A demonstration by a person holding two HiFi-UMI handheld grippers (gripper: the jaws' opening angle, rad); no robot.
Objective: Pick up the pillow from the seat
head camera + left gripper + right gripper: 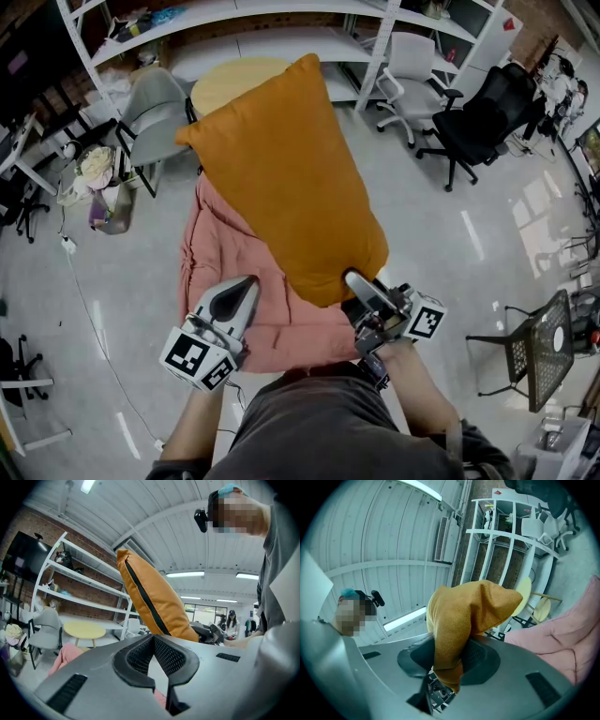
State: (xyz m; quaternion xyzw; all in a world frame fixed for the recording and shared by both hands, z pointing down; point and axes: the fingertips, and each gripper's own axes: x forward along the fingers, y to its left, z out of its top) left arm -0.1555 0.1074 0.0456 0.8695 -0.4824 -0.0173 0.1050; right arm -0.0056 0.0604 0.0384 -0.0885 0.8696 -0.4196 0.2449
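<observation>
An orange pillow (281,178) hangs in the air above a pink cushioned seat (220,253). My right gripper (356,279) is shut on the pillow's lower corner; in the right gripper view the orange fabric (468,611) is bunched between the black pads (480,656) of that gripper (450,657). My left gripper (247,281) hovers over the seat's front left, beside the pillow and apart from it. Its jaws meet at the tips with nothing between them (153,637). The left gripper view shows the pillow (154,602) edge-on with its dark zip, and a bit of the pink seat (65,656).
Behind the seat stand a round yellow table (234,80), a grey chair (155,112) and white shelving (281,23). A white office chair (412,70) and a black one (483,122) are at the back right. A black mesh chair (539,347) stands at the right.
</observation>
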